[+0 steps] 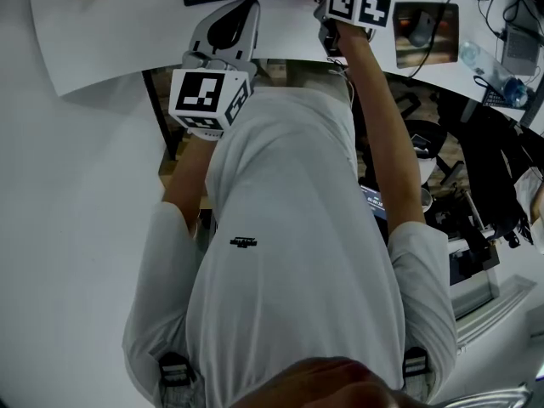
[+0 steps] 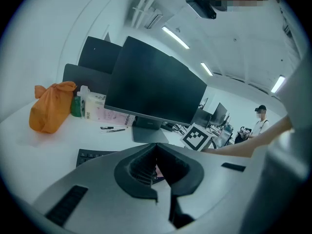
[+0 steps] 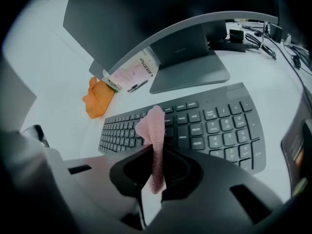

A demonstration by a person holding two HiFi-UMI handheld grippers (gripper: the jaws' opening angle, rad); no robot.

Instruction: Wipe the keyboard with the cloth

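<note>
While right tool (image 3: pixel 156 180) pinches one pink cloth (image 3: pixel 153 126) by one keyboard (image 3: pixel 214 126), left tool (image 2: pixel 161 185) closed — empty.

White desk (image 2: pixel 34 139), ceiling strip lights (image 2: pixel 175 37)

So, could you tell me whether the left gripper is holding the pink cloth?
No, the pink cloth hangs pinched in the right gripper.

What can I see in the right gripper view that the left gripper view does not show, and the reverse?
Only the right gripper view: the pink cloth clamped in the right tongs, with the whole keyboard beyond. Only the left gripper view: the left tongs, shut and empty, and a distant person. Both: the monitor and orange bag.
</note>
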